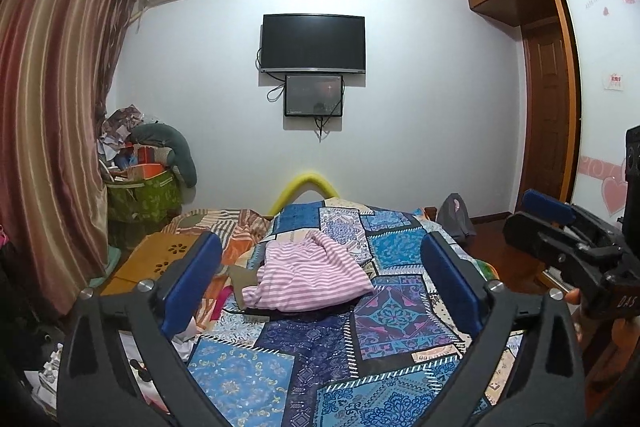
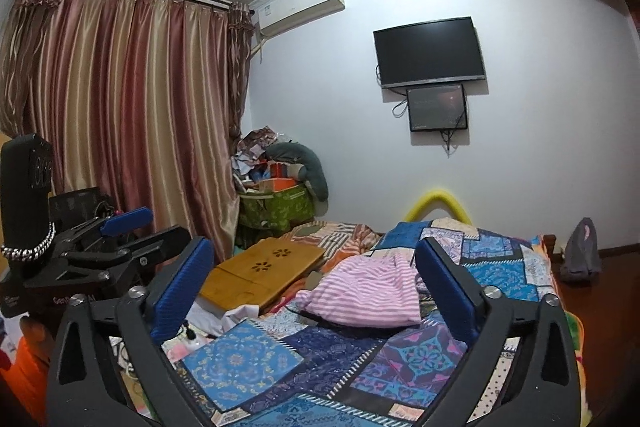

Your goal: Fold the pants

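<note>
Left wrist view: the left gripper [image 1: 320, 283] is held above the near part of the bed, its blue-padded jaws spread wide with nothing between them. The pink-and-white striped pants [image 1: 308, 277] are seen crumpled in a heap on the blue patchwork quilt [image 1: 248, 375], toward the middle of the bed and beyond the fingertips, untouched. At the right edge the right gripper [image 1: 548, 211] is partly seen from the side. A wooden lap tray [image 1: 160, 259] lies at the bed's left side, and a black television [image 1: 313, 43] is mounted on the far wall.

In the right wrist view, the right gripper [image 2: 314, 283] is likewise released, jaws wide apart, with the pants [image 2: 368, 295] lying ahead between the fingers' lines, not gripped. Striped curtains [image 2: 120, 115] are hung at the left.
</note>
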The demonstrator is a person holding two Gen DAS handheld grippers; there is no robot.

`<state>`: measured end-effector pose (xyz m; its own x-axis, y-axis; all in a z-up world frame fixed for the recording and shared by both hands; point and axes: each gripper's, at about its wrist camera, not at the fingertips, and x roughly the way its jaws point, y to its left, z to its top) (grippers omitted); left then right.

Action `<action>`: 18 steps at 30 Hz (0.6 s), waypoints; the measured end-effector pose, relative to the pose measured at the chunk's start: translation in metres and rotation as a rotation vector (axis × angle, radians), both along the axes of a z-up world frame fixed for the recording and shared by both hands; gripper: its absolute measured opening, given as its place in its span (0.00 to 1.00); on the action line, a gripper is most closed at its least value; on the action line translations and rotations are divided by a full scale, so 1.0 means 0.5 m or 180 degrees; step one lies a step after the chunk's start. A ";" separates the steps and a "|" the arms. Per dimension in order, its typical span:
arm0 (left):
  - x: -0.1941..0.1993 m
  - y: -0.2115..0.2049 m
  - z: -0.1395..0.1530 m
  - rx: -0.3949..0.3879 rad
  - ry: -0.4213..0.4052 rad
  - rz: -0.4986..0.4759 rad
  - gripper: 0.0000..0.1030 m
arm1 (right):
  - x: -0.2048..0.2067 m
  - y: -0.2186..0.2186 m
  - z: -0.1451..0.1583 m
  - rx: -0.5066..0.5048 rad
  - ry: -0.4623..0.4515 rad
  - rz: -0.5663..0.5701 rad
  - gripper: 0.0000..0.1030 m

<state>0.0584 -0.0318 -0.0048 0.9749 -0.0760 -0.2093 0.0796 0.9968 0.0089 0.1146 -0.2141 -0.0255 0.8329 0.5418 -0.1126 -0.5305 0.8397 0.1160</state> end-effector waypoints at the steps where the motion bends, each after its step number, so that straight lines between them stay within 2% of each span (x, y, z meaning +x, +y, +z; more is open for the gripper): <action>1: 0.000 0.000 -0.001 -0.0008 0.0009 -0.0002 0.98 | -0.003 0.000 -0.001 -0.0001 -0.0001 -0.0004 0.99; 18: 0.003 0.002 -0.009 -0.0048 0.0029 0.0005 0.99 | -0.012 0.007 -0.002 -0.0032 0.0013 -0.0030 0.99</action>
